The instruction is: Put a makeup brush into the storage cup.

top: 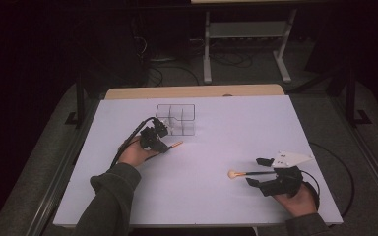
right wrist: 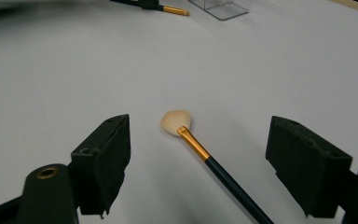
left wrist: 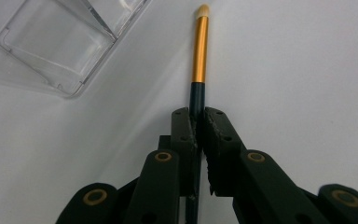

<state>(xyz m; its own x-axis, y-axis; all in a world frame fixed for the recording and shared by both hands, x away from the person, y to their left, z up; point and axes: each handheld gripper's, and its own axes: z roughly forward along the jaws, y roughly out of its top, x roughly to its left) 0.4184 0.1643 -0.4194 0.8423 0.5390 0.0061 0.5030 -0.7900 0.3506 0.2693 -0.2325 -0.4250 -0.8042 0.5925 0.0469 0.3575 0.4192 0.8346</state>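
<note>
My left gripper (top: pixel 165 144) (left wrist: pixel 199 126) is shut on the dark handle of a slim makeup brush (top: pixel 176 144) (left wrist: pixel 198 51). The brush's gold ferrule and pale tip stick out past the jaws, close to the white table top. A fan brush (top: pixel 246 173) (right wrist: pixel 191 142) with a cream head, gold ferrule and dark handle lies flat on the table. My right gripper (top: pixel 258 172) (right wrist: pixel 203 140) is open, with its jaws standing wide on either side of that brush and not touching it. The slim brush (right wrist: pixel 175 10) lies far off in the right gripper view.
A clear plastic organiser (top: pixel 177 119) (left wrist: pixel 60 42) (right wrist: pixel 221 7) with several compartments stands on the white table (top: pixel 216 128), just behind the left gripper. A wooden strip (top: pixel 192 91) runs along the table's far edge. Cables trail from both grippers.
</note>
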